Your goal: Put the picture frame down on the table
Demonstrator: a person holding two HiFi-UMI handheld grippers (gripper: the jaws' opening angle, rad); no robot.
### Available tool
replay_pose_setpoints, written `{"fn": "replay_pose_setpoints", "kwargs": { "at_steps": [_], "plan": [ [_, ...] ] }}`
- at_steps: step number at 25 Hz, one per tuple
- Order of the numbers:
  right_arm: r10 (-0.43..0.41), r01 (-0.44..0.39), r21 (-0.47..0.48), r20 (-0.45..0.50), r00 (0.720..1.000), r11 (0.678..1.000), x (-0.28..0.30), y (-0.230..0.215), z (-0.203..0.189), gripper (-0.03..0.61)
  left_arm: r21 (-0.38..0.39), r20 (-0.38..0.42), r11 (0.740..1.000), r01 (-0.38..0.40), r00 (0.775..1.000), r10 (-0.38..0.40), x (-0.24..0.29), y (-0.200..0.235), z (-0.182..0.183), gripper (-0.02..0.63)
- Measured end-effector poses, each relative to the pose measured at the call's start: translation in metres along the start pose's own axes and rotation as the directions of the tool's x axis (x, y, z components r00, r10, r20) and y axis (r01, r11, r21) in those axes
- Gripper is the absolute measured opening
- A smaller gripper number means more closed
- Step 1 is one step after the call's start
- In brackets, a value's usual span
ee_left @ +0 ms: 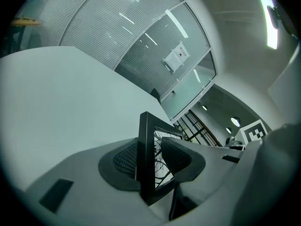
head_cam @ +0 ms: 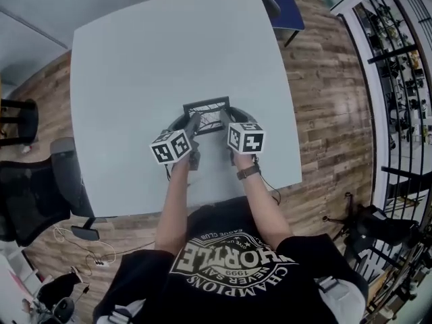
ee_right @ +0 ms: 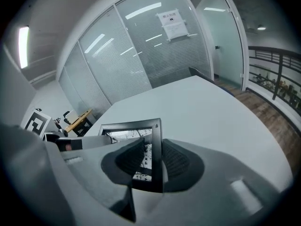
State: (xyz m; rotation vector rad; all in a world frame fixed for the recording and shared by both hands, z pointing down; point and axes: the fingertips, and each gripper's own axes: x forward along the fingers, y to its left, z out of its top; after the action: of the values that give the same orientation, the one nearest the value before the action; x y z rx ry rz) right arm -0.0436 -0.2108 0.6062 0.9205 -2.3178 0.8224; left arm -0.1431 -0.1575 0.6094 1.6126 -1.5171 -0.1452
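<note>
A small black picture frame (head_cam: 207,114) with a black-and-white branch picture is held over the near middle of the pale table (head_cam: 148,66). My left gripper (head_cam: 194,123) is shut on the frame's left edge (ee_left: 146,159), pads on both faces. My right gripper (head_cam: 223,118) is shut on the frame's right edge (ee_right: 156,154) in the same way. Whether the frame's lower edge touches the tabletop is hidden by the grippers.
A dark office chair (head_cam: 34,194) stands at the table's left near corner and a blue chair (head_cam: 287,11) at the far right. Wood floor surrounds the table. A black railing (head_cam: 398,79) runs along the right. Glass partition walls (ee_right: 141,46) stand beyond the table.
</note>
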Motion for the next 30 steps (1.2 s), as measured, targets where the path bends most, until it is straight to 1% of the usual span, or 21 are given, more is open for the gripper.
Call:
{"fn": "replay_pose_setpoints", "kwargs": {
  "at_steps": [4, 7, 13, 16, 20, 23, 27, 28, 30],
  "plan": [
    [-0.01, 0.011, 0.02, -0.047, 0.999, 1.0, 0.022, -0.015, -0.012, 0.117, 0.025, -0.047, 0.998, -0.061, 0.997, 0.062, 0.023, 0.017, -0.009, 0.141],
    [-0.021, 0.023, 0.017, -0.077, 0.997, 1.0, 0.028, -0.024, -0.023, 0.117, 0.052, -0.074, 0.993, -0.103, 0.992, 0.107, 0.034, 0.026, -0.02, 0.155],
    [-0.036, 0.038, 0.011, -0.127, 0.991, 0.999, 0.043, -0.043, -0.043, 0.117, 0.067, -0.116, 0.986, -0.154, 0.98, 0.161, 0.053, 0.038, -0.038, 0.16],
    [-0.05, 0.05, -0.005, -0.148, 0.988, 0.999, 0.05, -0.046, -0.05, 0.118, 0.091, -0.124, 0.976, -0.197, 0.971, 0.207, 0.057, 0.045, -0.044, 0.164],
    [-0.096, 0.09, -0.043, -0.174, 0.98, 0.995, 0.054, -0.047, -0.056, 0.12, 0.12, -0.134, 0.963, -0.242, 0.957, 0.257, 0.06, 0.05, -0.049, 0.167],
    [-0.116, 0.109, -0.052, -0.177, 0.977, 0.993, 0.059, -0.049, -0.059, 0.12, 0.132, -0.131, 0.958, -0.254, 0.954, 0.271, 0.063, 0.052, -0.05, 0.167],
    [-0.149, 0.134, -0.096, -0.173, 0.973, 0.986, 0.06, -0.051, -0.057, 0.124, 0.138, -0.128, 0.955, -0.264, 0.951, 0.282, 0.065, 0.052, -0.049, 0.167],
    [-0.16, 0.143, -0.107, -0.174, 0.972, 0.984, 0.06, -0.051, -0.057, 0.133, 0.144, -0.129, 0.952, -0.269, 0.949, 0.287, 0.065, 0.053, -0.048, 0.167],
    [-0.167, 0.148, -0.111, -0.188, 0.968, 0.983, 0.06, -0.052, -0.058, 0.175, 0.174, -0.138, 0.943, -0.284, 0.941, 0.309, 0.064, 0.055, -0.047, 0.173]
  ]
}}
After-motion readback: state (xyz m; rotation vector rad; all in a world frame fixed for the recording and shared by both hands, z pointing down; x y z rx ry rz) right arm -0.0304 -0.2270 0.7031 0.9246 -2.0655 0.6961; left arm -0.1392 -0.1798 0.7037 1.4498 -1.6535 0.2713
